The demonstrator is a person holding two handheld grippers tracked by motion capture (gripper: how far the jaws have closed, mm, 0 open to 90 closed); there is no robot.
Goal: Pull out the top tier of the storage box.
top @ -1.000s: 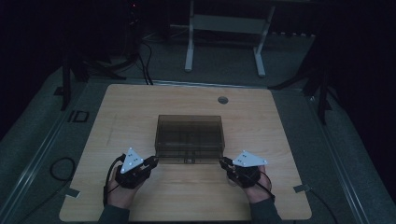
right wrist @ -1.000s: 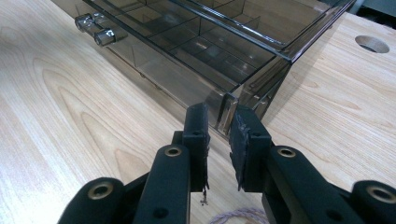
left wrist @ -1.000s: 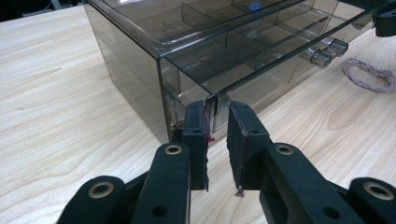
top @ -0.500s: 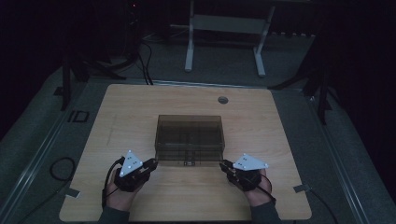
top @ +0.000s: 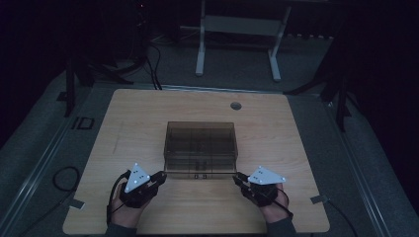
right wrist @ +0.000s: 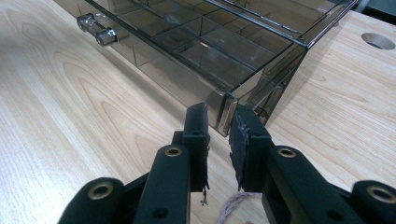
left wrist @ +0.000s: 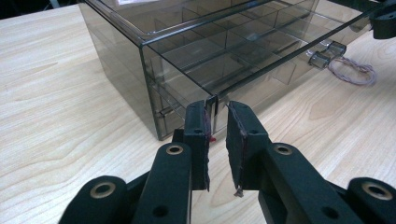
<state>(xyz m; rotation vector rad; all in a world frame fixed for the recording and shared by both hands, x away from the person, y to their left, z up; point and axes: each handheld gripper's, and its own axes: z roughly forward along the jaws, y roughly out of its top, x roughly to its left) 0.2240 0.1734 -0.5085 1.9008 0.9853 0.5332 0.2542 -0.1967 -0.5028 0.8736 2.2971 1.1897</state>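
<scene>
A smoky clear drawer box [top: 200, 143] stands in the middle of the wooden table [top: 133, 123]. My left gripper [top: 162, 176] is at its near left corner, my right gripper [top: 237, 177] at its near right corner. In the left gripper view, my left gripper [left wrist: 216, 112] has the end of the drawer front [left wrist: 212, 107] between its tips, with a slim gap beside the plate. My right gripper [right wrist: 219, 114] likewise straddles the other end of the drawer front [right wrist: 227, 109], pads set narrow but not pressing from both sides. Two small knobs [left wrist: 327, 53] sit on the drawer front.
A round hole [top: 235, 105] lies in the table behind the box. A twisted cord [left wrist: 350, 72] rests on the wood near the knobs. Dark floor, cables and a white stand [top: 237, 24] surround the table. Bare wood spreads left and right of the box.
</scene>
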